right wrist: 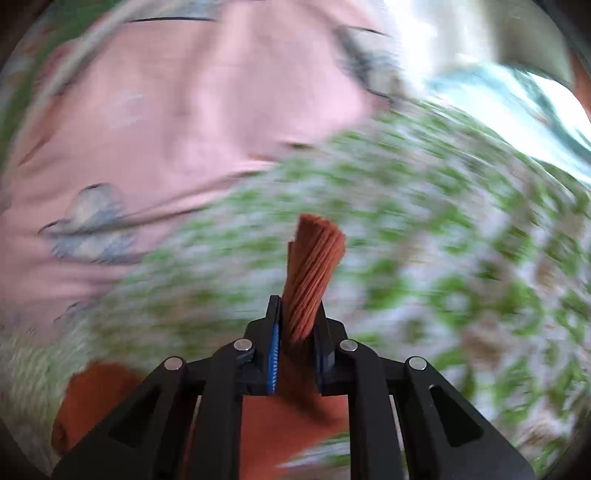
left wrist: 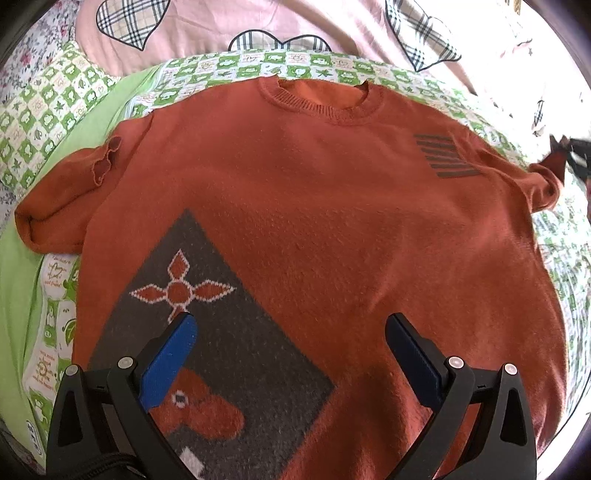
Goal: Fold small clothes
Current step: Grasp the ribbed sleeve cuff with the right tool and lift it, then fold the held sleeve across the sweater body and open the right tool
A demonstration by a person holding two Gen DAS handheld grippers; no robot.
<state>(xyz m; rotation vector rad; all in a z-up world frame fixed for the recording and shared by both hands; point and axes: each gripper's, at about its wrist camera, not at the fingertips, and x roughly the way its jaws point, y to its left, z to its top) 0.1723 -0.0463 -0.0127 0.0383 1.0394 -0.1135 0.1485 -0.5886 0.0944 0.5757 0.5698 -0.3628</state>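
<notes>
Our left gripper (left wrist: pixel 288 325): black angular frame, silver round rivets, blue ribbed pads.
Our right gripper (right wrist: pixel 297 306): matched it, black linkage arms, silver rivets, blue pads.

Home bedroom, likely: green-checked bedsheet (left wrist: pixel 221 70), pink heart-patterned quilt (left wrist: pixel 207 29), floral bedding (left wrist: pixel 26 55) at edge.
</notes>
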